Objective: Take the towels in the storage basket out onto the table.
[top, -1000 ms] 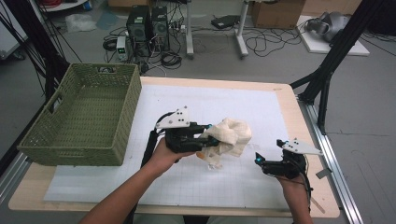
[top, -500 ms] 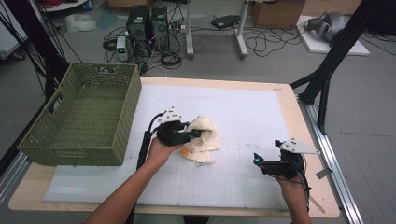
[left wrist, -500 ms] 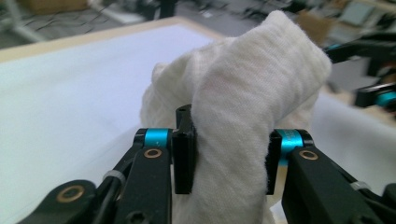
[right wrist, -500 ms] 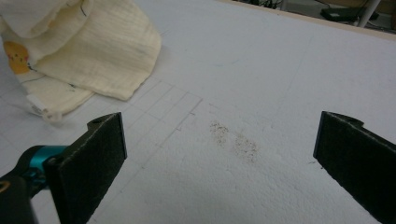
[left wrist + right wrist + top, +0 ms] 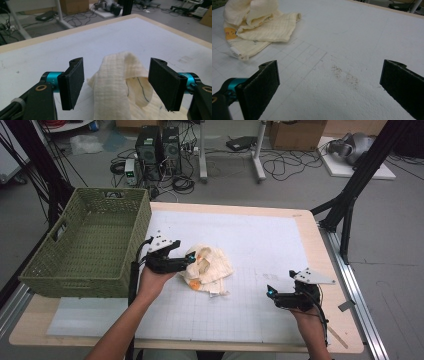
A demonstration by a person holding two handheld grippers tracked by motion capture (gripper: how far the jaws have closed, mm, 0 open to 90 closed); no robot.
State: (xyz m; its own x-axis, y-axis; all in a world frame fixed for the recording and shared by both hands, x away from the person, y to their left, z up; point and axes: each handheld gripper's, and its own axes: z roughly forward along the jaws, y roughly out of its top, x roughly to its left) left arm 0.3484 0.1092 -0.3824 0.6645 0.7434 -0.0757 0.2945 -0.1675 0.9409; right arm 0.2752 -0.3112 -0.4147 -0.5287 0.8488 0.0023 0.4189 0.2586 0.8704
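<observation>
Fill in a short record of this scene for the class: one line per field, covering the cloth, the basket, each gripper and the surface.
cloth: cream cloth, crumpled, on the white mat
basket: green wicker basket, at the table's left edge
left gripper: jaws have just been opening; a fold of cloth stands between the pads, unpressed
right gripper: open, over bare mat, apart from the cloth

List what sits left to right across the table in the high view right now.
Green woven basket → left gripper → crumpled cream cloth → right gripper.
</observation>
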